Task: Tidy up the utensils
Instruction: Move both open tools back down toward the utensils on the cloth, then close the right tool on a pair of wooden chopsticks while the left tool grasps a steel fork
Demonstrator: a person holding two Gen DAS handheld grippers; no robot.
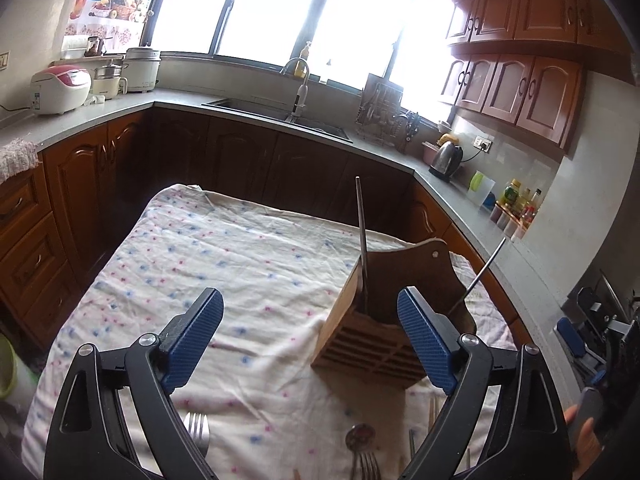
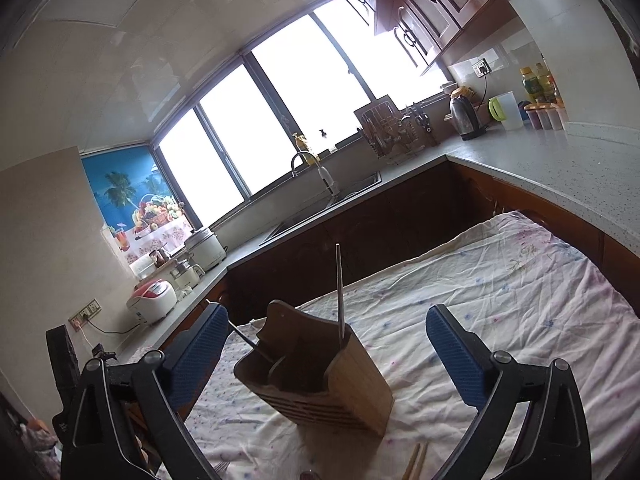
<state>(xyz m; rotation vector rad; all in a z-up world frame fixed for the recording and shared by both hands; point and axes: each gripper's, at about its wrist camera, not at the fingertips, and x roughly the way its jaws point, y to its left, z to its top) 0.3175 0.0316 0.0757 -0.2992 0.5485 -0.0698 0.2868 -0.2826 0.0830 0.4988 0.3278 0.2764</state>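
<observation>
A wooden utensil holder [image 1: 372,320] stands on the cloth-covered table [image 1: 240,264]; two metal chopsticks [image 1: 362,236] stick up out of it. It also shows in the right wrist view [image 2: 320,376]. My left gripper [image 1: 310,340] is open and empty, above and just before the holder. A fork [image 1: 198,432], a spoon [image 1: 360,438], another fork [image 1: 368,466] and wooden chopsticks [image 1: 432,416] lie on the cloth near the front edge. My right gripper [image 2: 324,360] is open and empty, with the holder between its fingers' lines. Wooden chopsticks [image 2: 416,462] lie below it.
A grey counter [image 1: 240,100] runs around the table with a sink [image 1: 280,114], a rice cooker [image 1: 60,88], a dish rack [image 1: 384,112], a kettle [image 1: 446,158] and bottles [image 1: 516,200]. Dark wood cabinets stand below and above.
</observation>
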